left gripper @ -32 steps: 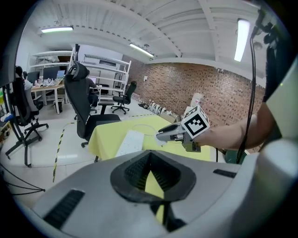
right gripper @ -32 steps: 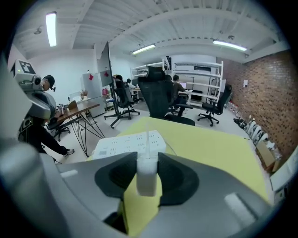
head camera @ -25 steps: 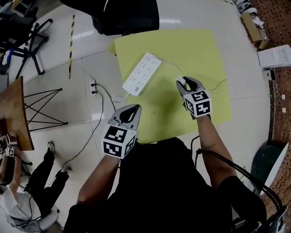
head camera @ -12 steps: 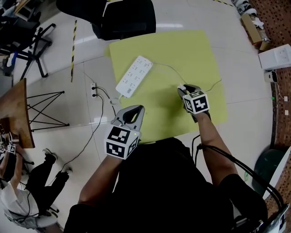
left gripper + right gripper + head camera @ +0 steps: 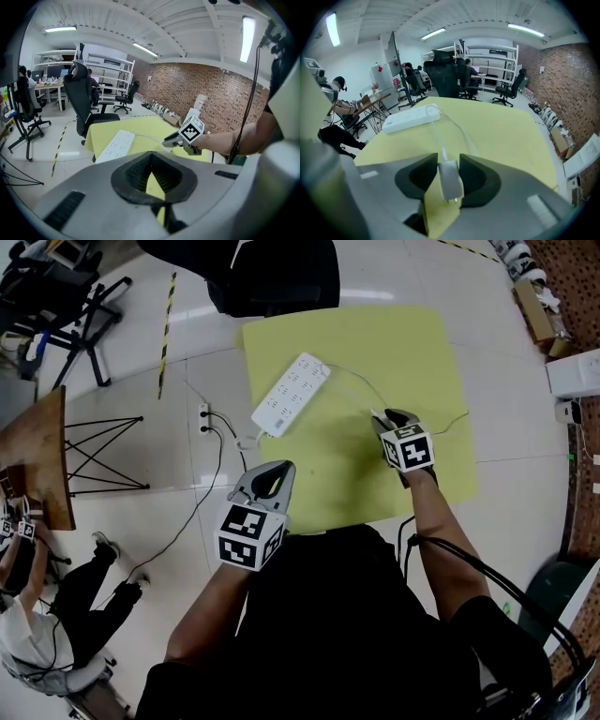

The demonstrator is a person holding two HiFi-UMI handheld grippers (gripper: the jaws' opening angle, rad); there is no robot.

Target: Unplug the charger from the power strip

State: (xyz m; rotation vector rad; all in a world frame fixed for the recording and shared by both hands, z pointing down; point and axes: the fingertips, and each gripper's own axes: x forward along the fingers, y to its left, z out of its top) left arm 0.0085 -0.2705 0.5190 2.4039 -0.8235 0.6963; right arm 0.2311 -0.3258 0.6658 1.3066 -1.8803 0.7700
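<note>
The right tool [image 5: 449, 160] is clamped on the white charger [image 5: 450, 180]. The charger stands between the two dark pads, and both pads touch its sides. The jaws have just been opening a little, but the charger has not left them. Its metal pins poke out at the bottom, so it is not plugged into anything. A thin white cable [image 5: 440, 136] runs from the top of the charger across the yellow mat [image 5: 375, 343] toward the power strip [image 5: 291, 395].

The left tool [image 5: 151, 154] is closed. Its tips meet and there is nothing between them. It hangs over the near edge of the mat, well apart from the power strip and from the charger.

The power strip is long and white. It lies flat on the far left part of the mat, and the mat lies on the shiny floor [image 5: 525, 427]. The charger is well apart from the strip, near the right side of the mat.

Compared with a second ago, the right tool is lower and closer to the mat, and its marker cube looks smaller from above. The left tool is in almost the same spot. The power strip lies in the same place on the mat.
</note>
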